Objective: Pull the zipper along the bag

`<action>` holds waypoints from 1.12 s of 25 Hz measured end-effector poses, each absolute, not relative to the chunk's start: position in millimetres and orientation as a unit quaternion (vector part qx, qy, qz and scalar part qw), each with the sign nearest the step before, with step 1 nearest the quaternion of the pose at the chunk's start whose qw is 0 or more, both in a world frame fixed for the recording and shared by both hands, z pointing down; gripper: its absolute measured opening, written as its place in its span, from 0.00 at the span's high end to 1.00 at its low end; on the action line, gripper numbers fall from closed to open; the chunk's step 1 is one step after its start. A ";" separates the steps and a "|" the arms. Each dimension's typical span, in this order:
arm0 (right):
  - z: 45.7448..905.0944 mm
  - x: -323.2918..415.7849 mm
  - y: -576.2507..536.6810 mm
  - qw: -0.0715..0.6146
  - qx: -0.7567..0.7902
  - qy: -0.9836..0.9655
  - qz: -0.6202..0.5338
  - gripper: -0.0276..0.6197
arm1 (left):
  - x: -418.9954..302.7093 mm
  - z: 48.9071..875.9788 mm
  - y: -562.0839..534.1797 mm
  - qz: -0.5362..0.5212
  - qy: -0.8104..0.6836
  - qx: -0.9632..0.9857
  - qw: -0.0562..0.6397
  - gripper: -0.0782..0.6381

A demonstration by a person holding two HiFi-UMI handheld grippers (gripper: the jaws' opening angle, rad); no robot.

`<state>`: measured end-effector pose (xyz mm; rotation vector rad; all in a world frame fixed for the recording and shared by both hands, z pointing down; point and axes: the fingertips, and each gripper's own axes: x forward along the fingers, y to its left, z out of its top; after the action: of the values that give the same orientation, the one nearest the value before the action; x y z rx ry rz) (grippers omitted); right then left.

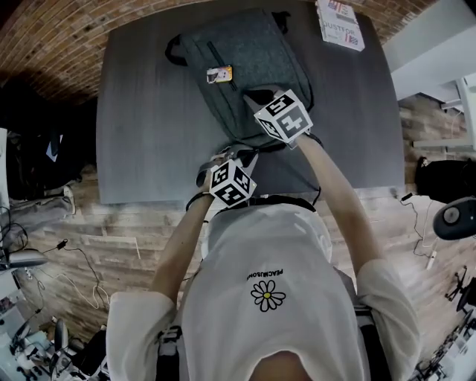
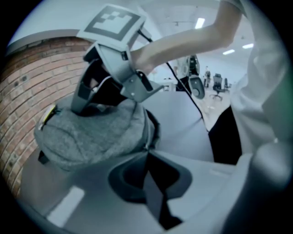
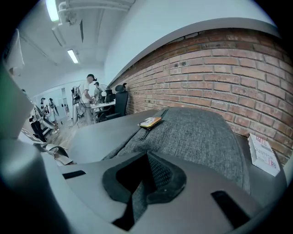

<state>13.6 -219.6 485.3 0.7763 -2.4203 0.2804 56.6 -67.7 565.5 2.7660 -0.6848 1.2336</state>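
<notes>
Bag [image 1: 245, 67] flat on table [image 1: 149, 126], tag [image 1: 219, 74] on top. Right gripper [image 3: 147, 157] at bag's near end, clamped on its grey fabric. Left gripper [image 2: 146, 153] at near corner, jaws together, tips against bag's seam; anything pinched there too small to tell. Booklet [image 1: 341, 22] at table's far edge.

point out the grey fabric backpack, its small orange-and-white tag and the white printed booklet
grey fabric backpack [image 1: 253, 52], head view, upper panel
small orange-and-white tag [image 1: 219, 74], head view, its middle
white printed booklet [image 1: 341, 24], head view, its cover
</notes>
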 end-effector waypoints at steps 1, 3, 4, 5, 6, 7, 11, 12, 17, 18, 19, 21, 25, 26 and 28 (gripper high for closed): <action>485.2 13.9 -219.0 0.287 0.286 -0.908 0.109 0.96 | 55.7 566.3 -67.6 0.399 -0.217 0.891 0.016 0.87; 482.5 16.4 -217.1 0.284 0.273 -0.911 0.119 0.95 | 53.8 567.9 -66.0 0.400 -0.216 0.890 0.018 0.87; 478.6 19.6 -216.4 0.284 0.268 -0.913 0.116 0.95 | 53.4 568.2 -65.4 0.401 -0.218 0.890 0.019 0.87; 472.5 24.9 -215.7 0.283 0.264 -0.917 0.103 0.92 | 53.7 568.2 -65.2 0.402 -0.220 0.889 0.020 0.87; 464.9 32.7 -214.5 0.281 0.258 -0.921 0.084 0.81 | 54.3 568.1 -65.6 0.402 -0.222 0.888 0.020 0.88; 457.6 43.7 -212.9 0.280 0.253 -0.924 0.064 0.71 | 55.2 568.0 -66.3 0.403 -0.223 0.887 0.020 0.88; 459.7 116.7 -201.1 0.352 0.239 -0.905 0.012 0.51 | 56.6 568.7 -68.2 0.404 -0.225 0.886 0.019 0.88; 468.1 137.4 -195.4 0.382 0.235 -0.893 0.009 0.47 | 56.6 569.0 -67.9 0.404 -0.224 0.887 0.020 0.88; 519.2 188.3 -161.9 0.536 0.169 -0.822 -0.094 0.45 | 51.1 567.7 -67.8 0.407 -0.220 0.887 0.017 0.88; 527.3 187.5 -158.7 0.556 0.150 -0.807 -0.133 0.44 | 50.5 567.3 -67.9 0.406 -0.221 0.886 0.018 0.88; 534.1 184.1 -157.2 0.568 0.134 -0.794 -0.171 0.43 | 50.0 566.8 -68.1 0.407 -0.223 0.886 0.021 0.88; 543.9 175.2 -158.4 0.583 0.120 -0.772 -0.224 0.44 | 46.5 566.5 -67.9 0.410 -0.227 0.883 0.024 0.88; 545.4 152.2 -153.9 0.567 0.115 -0.788 -0.213 0.59 | 16.6 568.6 -65.9 0.417 -0.252 0.872 0.040 0.88; 543.9 142.6 -149.8 0.555 0.111 -0.799 -0.203 0.63 | 3.3 569.5 -66.4 0.420 -0.265 0.867 0.045 0.88; 542.3 120.4 -139.1 0.535 0.096 -0.817 -0.192 0.67 | -27.6 570.7 -68.3 0.429 -0.297 0.851 0.055 0.88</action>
<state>120.4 -139.1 542.3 0.2288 -1.9461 -0.4573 -27.6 -68.3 570.7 2.5857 -0.9012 1.3022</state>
